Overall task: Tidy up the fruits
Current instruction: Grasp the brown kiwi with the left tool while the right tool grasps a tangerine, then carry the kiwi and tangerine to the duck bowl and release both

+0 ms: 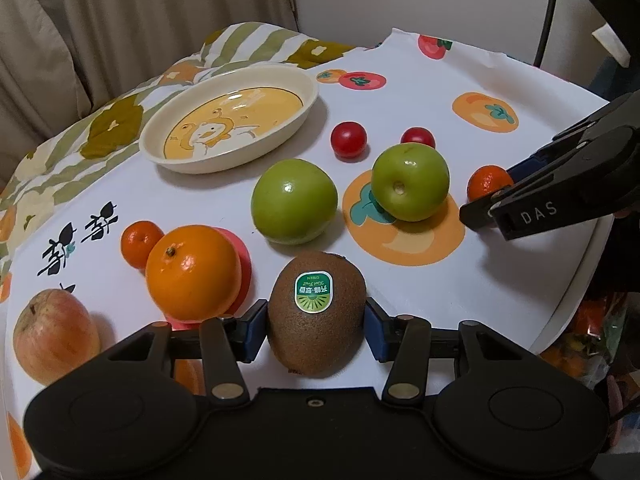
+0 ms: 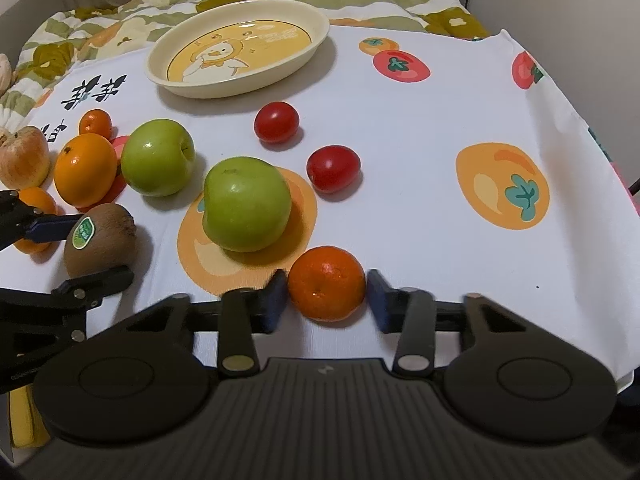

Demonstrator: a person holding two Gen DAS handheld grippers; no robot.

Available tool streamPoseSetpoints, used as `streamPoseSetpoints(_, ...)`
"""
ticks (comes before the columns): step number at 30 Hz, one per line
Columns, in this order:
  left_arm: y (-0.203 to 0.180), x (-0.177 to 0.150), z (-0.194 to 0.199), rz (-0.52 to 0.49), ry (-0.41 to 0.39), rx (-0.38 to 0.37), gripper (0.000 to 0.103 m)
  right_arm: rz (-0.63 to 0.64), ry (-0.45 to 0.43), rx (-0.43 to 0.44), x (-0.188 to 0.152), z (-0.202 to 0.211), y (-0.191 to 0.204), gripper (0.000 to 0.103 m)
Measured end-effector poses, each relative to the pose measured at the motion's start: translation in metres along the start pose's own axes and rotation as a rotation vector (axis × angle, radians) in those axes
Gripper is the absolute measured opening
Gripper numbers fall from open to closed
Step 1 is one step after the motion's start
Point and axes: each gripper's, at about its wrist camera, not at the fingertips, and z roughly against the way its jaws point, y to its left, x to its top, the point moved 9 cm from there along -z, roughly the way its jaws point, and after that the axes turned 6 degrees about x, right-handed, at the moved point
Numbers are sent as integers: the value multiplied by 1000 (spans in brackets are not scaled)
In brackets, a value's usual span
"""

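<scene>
My left gripper (image 1: 316,330) is shut on a brown kiwi (image 1: 317,312) with a green sticker, low over the cloth; the kiwi also shows in the right wrist view (image 2: 100,246). My right gripper (image 2: 326,298) has its pads on both sides of a small mandarin (image 2: 326,282), the left pad touching and the right pad close beside it. The mandarin also shows in the left wrist view (image 1: 486,182). A cream oval plate (image 1: 230,118) with a duck picture stands empty at the back; the right wrist view shows its rim too (image 2: 240,88).
On the fruit-print cloth lie two green apples (image 1: 294,202) (image 1: 410,182), two red cherry tomatoes (image 1: 348,140) (image 1: 418,138), a large orange (image 1: 194,272), a small mandarin (image 1: 140,244) and a reddish apple (image 1: 54,338). The table edge (image 1: 580,280) runs at the right.
</scene>
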Motion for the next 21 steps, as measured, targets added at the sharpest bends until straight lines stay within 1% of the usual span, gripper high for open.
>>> streamPoseSetpoints(5,4,2,10,31,-16,0,54,-17,-9,-11,4,6,0,55)
streamPoseSetpoints(10,9,11,33,63,-58,-3,54,-23,-47,-22,17,31,5,55)
streamPoseSetpoints(15,19,29,60,87,-104,-2,54,-12,-89,-30,33,58,12,55)
streamPoseSetpoints(21,37,62,83,112,-154,20,54,-2,-123,9,54,85,22,55)
